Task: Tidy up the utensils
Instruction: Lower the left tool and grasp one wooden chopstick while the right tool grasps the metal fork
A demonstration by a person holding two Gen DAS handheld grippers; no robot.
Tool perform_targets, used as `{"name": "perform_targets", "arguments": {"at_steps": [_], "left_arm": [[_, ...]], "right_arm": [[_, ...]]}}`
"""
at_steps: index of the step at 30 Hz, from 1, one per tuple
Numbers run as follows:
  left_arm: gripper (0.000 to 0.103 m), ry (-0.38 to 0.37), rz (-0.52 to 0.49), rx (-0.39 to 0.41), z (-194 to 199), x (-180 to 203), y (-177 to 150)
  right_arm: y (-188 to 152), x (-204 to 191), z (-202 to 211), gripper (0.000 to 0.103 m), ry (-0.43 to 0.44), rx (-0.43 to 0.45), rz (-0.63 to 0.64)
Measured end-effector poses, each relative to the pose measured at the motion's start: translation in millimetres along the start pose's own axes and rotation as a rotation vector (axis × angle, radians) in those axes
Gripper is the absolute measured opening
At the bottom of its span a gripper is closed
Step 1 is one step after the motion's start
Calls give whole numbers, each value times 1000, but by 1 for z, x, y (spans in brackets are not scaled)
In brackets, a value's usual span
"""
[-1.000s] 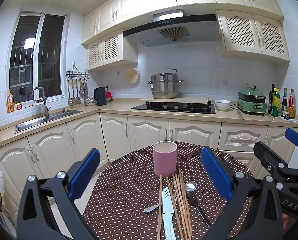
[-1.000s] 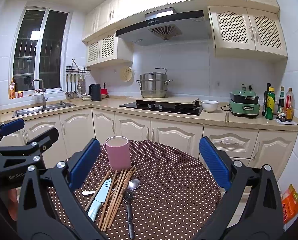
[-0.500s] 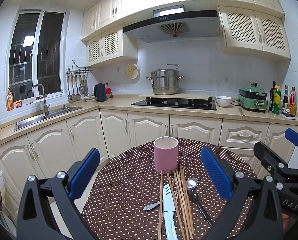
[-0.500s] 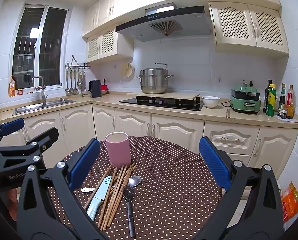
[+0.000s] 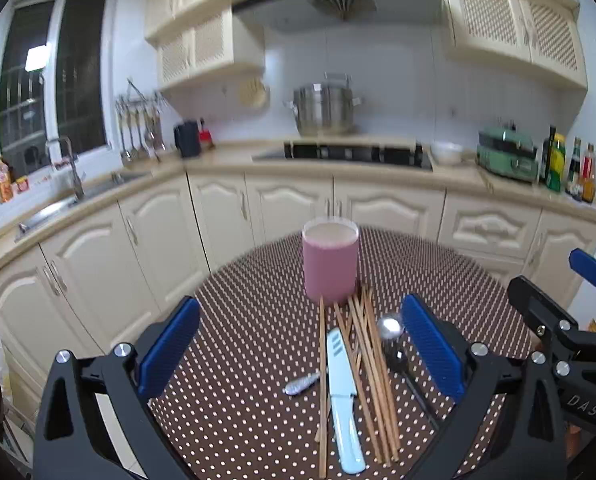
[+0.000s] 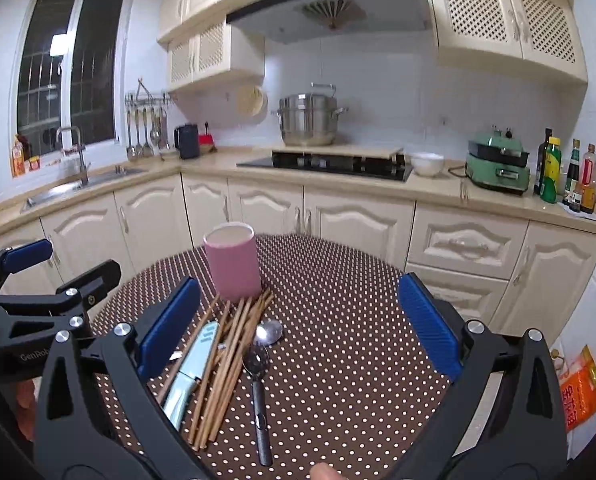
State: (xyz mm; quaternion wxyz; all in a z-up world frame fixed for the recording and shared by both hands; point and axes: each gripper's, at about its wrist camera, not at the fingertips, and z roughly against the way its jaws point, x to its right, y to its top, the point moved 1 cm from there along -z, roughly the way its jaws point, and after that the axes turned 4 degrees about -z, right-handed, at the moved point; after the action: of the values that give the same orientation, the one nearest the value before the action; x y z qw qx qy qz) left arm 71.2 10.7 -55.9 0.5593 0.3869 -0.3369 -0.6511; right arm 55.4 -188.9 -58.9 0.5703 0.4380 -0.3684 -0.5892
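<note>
A pink cup stands upright on the round brown dotted table; it also shows in the right wrist view. In front of it lie several wooden chopsticks, a pale blue knife, a silver spoon and a dark spoon. My left gripper is open and empty, above the utensils. My right gripper is open and empty, to the right of the pile.
Cream kitchen cabinets and a counter stand behind the table, with a sink, a hob with a steel pot, a green cooker and bottles. An orange bag lies on the floor at right.
Both grippers have tilted down and moved slightly toward the table, so the cup and utensils sit higher and larger in view. Both stay open.
</note>
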Motion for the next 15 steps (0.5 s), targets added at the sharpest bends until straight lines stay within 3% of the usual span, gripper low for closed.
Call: {"name": "perform_targets", "arguments": {"at_steps": [9, 12, 15], "left_arm": [[99, -49, -34, -223, -61, -11, -20], [99, -147, 6, -332, -88, -29, -33], [96, -197, 26, -435, -113, -41, -47]], "right_arm": [[-16, 1, -42, 97, 25, -156, 26], [-25, 4, -55, 97, 16, -204, 53], [-36, 8, -71, 94, 11, -264, 72]]}}
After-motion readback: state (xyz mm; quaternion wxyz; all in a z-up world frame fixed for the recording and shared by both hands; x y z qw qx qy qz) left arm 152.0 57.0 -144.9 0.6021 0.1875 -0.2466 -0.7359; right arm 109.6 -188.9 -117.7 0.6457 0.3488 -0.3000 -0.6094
